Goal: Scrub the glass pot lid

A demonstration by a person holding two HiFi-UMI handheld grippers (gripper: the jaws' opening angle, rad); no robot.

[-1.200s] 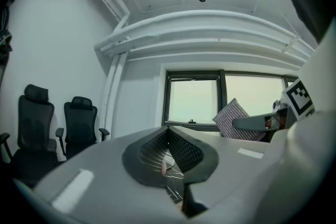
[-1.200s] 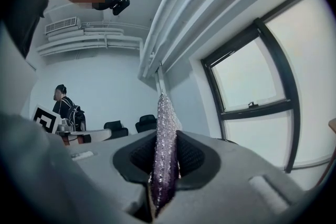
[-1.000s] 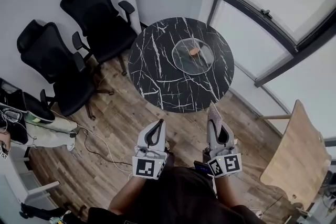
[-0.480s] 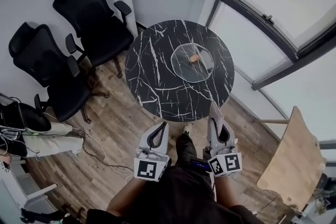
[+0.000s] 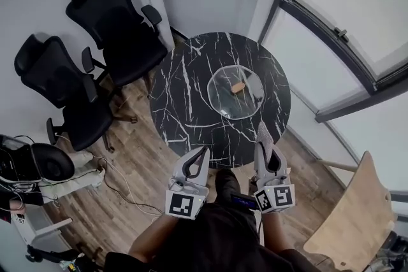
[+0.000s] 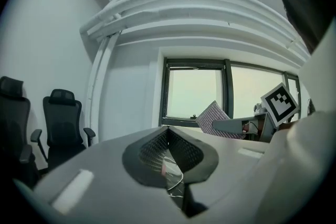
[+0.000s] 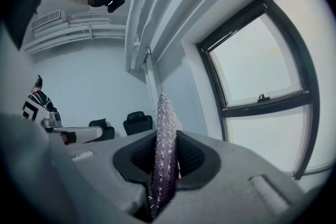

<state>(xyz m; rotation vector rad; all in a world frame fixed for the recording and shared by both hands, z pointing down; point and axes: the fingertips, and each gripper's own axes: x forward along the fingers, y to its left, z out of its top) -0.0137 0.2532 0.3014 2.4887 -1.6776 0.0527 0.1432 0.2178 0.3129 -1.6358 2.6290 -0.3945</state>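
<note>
The glass pot lid [image 5: 235, 92] lies flat on a round black marble table [image 5: 185, 92], its wooden knob [image 5: 238, 86] up. Both grippers are held low in front of the person, just short of the table's near edge. My left gripper [image 5: 202, 153] is shut with nothing in it; in its own view the left gripper [image 6: 167, 131] points up toward a window. My right gripper [image 5: 264, 148] is shut on a sparkly scrub pad [image 5: 263, 136] that sticks out past the tips. In its own view the right gripper [image 7: 165, 139] pinches the scrub pad [image 7: 164, 123] edge-on.
Two black office chairs [image 5: 109, 12] [image 5: 56, 81] stand left of the table. A light wooden chair [image 5: 347, 220] is at the lower right. Large windows [image 5: 357, 3] run along the right wall. Cables [image 5: 118, 185] and bags [image 5: 32, 165] lie on the wooden floor at left.
The view has shifted and the table's near edge has come closer to both grippers. Neither gripper's grip has changed.
</note>
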